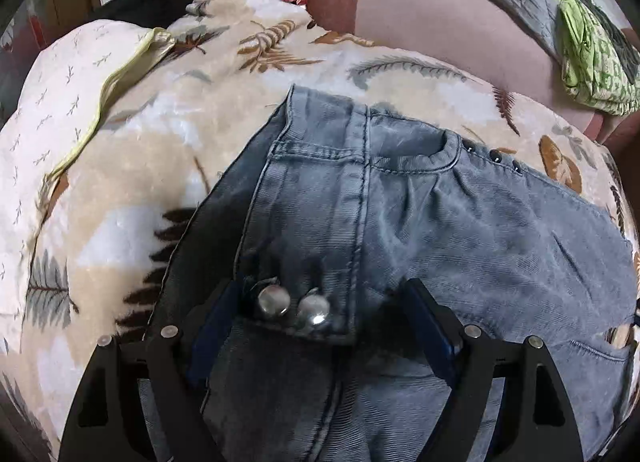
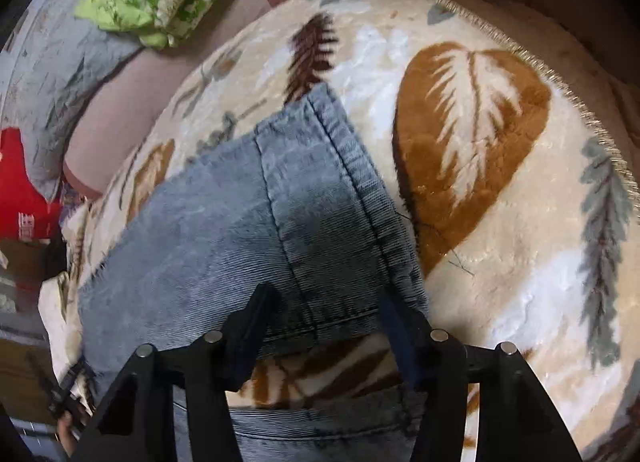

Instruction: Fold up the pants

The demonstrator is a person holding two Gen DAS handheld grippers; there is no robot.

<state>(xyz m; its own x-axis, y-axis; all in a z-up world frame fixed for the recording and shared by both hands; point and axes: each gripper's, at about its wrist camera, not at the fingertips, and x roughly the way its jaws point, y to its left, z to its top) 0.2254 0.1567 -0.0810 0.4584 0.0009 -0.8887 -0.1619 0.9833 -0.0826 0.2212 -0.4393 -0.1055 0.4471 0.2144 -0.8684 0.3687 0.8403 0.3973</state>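
A leaf-print blanket (image 1: 168, 150) covered the bed, with the pants (image 1: 420, 222) lying on it. Their far end ran off at 6 o'clock. The left gripper (image 1: 320, 302) stood wide open over the waistband buttons (image 1: 294, 304); the right gripper (image 2: 324, 302) gaped astride the hem (image 2: 348, 190), gripping nothing.

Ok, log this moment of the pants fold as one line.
stage: fold under way | left gripper: open over jeans waistband | right gripper: open at hem | surface: leaf blanket
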